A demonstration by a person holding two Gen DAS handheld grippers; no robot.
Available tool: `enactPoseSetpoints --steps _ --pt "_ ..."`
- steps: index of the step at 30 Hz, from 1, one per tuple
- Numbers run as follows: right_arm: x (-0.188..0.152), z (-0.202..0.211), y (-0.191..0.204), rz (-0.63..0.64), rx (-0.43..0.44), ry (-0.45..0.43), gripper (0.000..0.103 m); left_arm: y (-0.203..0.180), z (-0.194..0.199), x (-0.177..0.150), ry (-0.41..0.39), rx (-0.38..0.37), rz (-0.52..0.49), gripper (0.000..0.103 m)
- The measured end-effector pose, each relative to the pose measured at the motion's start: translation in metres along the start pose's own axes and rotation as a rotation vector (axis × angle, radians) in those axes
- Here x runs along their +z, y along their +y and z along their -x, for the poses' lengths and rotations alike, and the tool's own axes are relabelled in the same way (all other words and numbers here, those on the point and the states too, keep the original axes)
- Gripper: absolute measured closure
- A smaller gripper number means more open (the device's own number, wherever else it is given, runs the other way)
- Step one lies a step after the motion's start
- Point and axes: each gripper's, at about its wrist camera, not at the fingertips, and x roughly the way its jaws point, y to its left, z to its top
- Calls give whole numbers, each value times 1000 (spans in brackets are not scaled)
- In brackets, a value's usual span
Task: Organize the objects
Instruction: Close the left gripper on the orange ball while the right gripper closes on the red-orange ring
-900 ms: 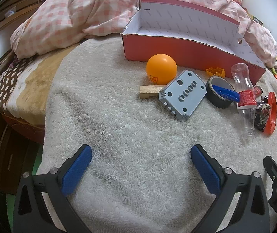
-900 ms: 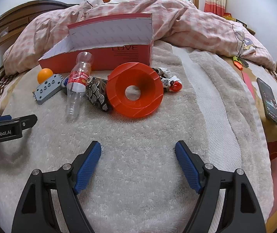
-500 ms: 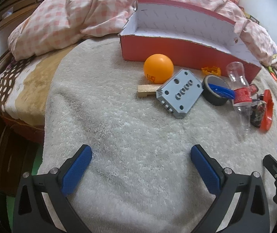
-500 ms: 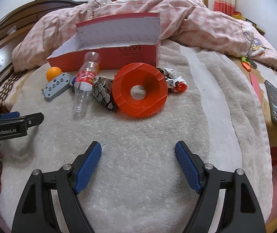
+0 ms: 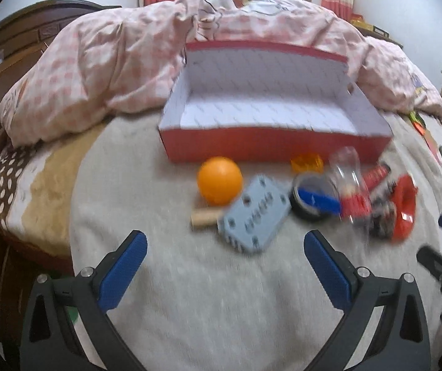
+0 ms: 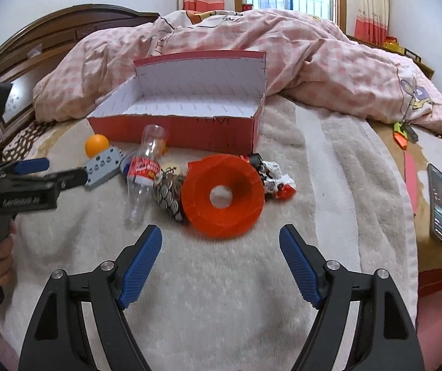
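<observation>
Grippers both tilt down over the towel on the bed, fingers spread wide, nothing between them. Left gripper sits just short of the grey block; orange ball beyond, red box behind. Right gripper is near the red funnel, clear bottle to its left. Vs a sec ago: left view has swung up, box interior now visible.

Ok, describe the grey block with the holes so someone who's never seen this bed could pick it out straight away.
Find the open red box on the white towel. In front of its left end lies an orange ball, and the grey block sits just right of the ball. It is the only flat grey slab, with a row of round holes and a toothed edge.
</observation>
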Motion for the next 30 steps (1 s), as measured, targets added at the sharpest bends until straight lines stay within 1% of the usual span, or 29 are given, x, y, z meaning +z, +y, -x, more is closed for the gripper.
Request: enactPoseSetpoints --steps 4,6,12,17,22,26,28,29,30 --pt "5 -9 -3 -27 27 16 22 11 -12 15 16 -17 40 1" --pt "7 -15 -5 -39 35 25 22 15 -19 18 25 -13 51 5" --pt "13 -26 -9 -71 47 39 22 17 -33 24 46 -26 53 11" --pt "16 -36 -15 -91 36 58 22 16 -45 29 68 -38 49 17" --pt "20 -45 -15 -91 45 68 22 19 -55 32 92 -66 84 17" --pt "24 -48 -15 -87 42 60 22 20 -58 32 94 -70 94 17" --pt "25 -48 -16 -96 52 60 22 20 -57 32 88 -78 90 24" --pt "25 -48 -17 -102 59 60 22 19 -56 32 87 -98 85 33" --pt "25 -48 -18 -106 65 58 22 19 -56 33 85 -112 81 44"
